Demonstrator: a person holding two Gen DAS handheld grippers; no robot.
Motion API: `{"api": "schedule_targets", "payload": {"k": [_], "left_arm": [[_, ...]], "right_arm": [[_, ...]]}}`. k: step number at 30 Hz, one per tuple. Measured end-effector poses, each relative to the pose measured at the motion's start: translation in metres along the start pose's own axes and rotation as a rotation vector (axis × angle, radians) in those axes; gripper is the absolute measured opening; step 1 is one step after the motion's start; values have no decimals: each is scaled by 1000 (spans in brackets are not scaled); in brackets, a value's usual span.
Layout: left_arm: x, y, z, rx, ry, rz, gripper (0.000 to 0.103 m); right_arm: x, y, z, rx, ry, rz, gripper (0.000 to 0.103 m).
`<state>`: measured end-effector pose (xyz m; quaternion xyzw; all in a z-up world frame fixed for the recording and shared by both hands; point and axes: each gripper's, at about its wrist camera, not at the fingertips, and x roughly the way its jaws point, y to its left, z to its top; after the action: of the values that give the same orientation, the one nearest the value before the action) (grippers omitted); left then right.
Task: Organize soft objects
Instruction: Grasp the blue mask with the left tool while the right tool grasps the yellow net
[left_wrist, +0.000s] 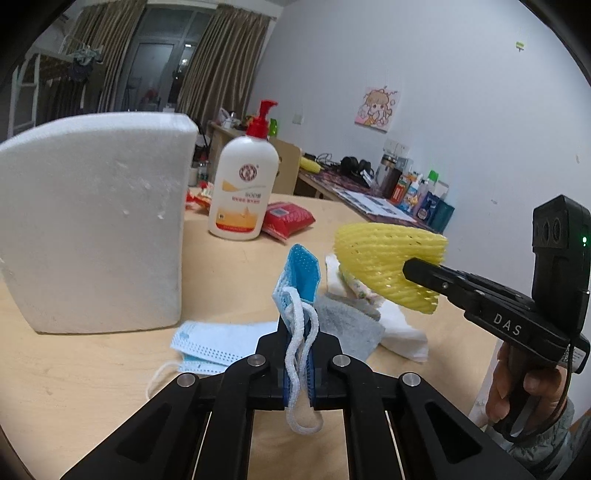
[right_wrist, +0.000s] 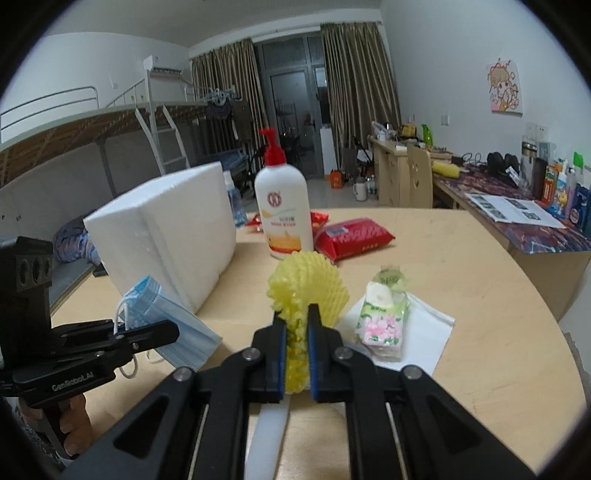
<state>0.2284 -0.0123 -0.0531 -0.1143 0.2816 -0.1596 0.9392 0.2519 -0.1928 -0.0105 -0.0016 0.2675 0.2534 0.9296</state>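
Note:
My left gripper (left_wrist: 297, 347) is shut on a blue face mask (left_wrist: 299, 277), its white ear loop (left_wrist: 301, 369) hanging between the jaws; the held mask also shows in the right wrist view (right_wrist: 147, 299). Another blue mask (left_wrist: 218, 343) lies flat on the wooden table (left_wrist: 74, 387). My right gripper (right_wrist: 296, 328) is shut on a yellow foam fruit net (right_wrist: 306, 284), held above the table; it also shows in the left wrist view (left_wrist: 384, 258). A tissue pack (right_wrist: 384, 317) lies on a white napkin (right_wrist: 424, 332). A grey cloth (left_wrist: 351, 328) lies beside them.
A white styrofoam block (left_wrist: 96, 221) stands at the left. A lotion pump bottle (left_wrist: 243, 184) and a red wipes pack (left_wrist: 288, 219) stand behind. A cluttered desk (right_wrist: 517, 214) runs along the right wall. The table's rounded edge (right_wrist: 546, 332) is at right.

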Motion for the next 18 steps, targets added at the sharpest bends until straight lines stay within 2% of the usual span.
{"api": "schedule_targets", "payload": {"k": [10, 18], "left_arm": [[-52, -10, 6, 31, -103, 35, 6], [-103, -10, 1, 35, -174, 117, 6]], "right_arm": [[-30, 16, 2, -17, -59, 8, 12], [-50, 33, -4, -24, -96, 47, 12]]}}
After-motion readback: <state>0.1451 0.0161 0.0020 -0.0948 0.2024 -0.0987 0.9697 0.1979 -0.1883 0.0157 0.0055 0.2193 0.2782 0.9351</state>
